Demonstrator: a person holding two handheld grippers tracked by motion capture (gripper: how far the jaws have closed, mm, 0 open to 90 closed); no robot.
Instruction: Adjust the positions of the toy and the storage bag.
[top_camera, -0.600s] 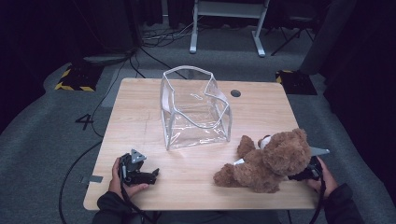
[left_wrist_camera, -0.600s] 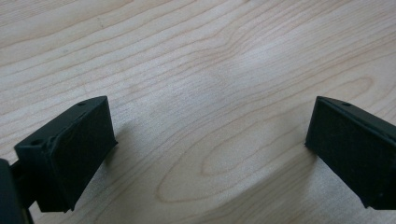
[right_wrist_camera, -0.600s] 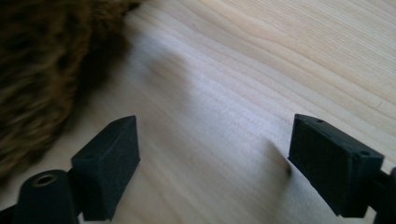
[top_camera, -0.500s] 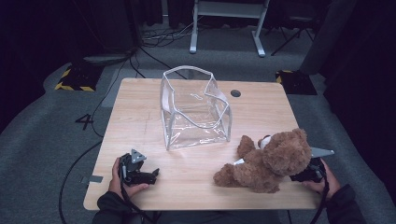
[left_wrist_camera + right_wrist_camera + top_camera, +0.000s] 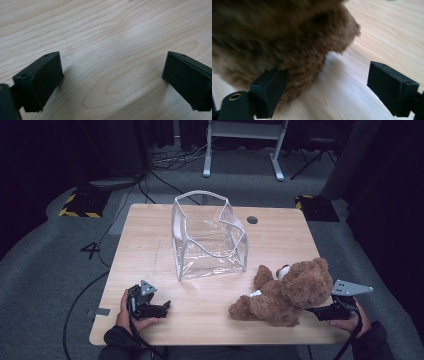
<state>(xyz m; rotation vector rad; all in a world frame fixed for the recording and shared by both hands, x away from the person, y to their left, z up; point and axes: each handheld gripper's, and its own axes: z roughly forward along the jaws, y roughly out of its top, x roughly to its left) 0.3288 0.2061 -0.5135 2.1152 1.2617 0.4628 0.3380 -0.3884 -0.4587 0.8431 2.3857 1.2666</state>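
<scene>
Brown plush teddy bear [image 5: 286,293] lying on pale wooden surface [image 5: 280,237] — right tool [image 5: 327,92] open, one jaw touching its fur — left tool [image 5: 161,306] open, empty.

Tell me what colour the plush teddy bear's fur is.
Brown; the plush teddy bear shows best in the high view.

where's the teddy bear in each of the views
High view: the teddy bear lies at lower right on the table, just left of the right hand-held gripper.
Left gripper view: bare wood between the open jaws, no bear.
Right gripper view: the bear's brown fur takes up the upper left, against the left jaw.
Shared landmark: the light wooden table, whose grain also runs through both gripper views.
</scene>
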